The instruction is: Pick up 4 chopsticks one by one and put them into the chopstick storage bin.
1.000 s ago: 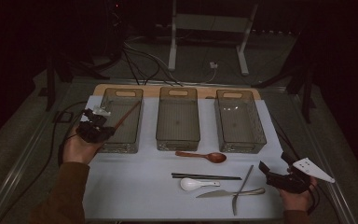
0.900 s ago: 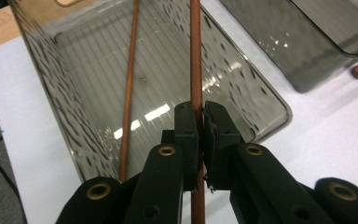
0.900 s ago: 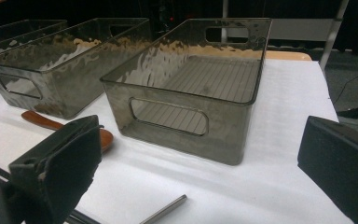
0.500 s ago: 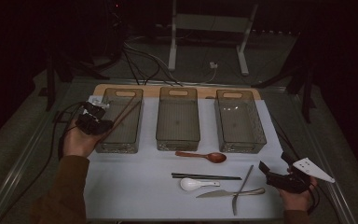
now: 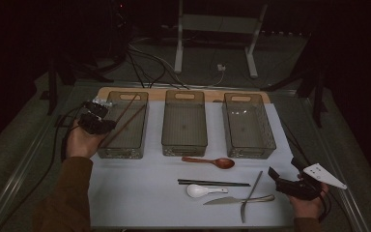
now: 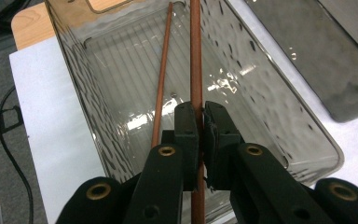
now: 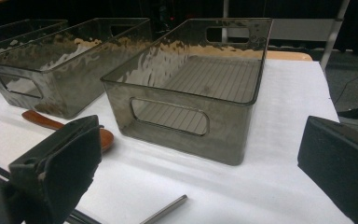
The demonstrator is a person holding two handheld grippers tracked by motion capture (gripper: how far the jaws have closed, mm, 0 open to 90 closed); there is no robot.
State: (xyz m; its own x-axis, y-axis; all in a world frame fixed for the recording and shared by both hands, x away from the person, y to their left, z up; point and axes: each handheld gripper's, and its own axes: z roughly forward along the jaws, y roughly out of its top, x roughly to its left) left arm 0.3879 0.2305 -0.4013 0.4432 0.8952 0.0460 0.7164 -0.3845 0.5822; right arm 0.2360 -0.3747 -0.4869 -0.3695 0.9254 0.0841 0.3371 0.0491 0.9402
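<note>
Left bin: smoky clear plastic, glossy, walls rippled, floor finely ribbed. Same finish on the right bin.
Chopstick in left claw: reddish-brown wood, smooth, satin sheen.
Claw pads: black, matt, rubbery look; arms matt black plastic with brass-coloured rivets.
Right claw pads: matt black, edges scuffed.
Table cover: white, matt, paper-like.
Spoon, centre of high view: brown, glossy.
White spoon: glossy, ceramic-looking.
</note>
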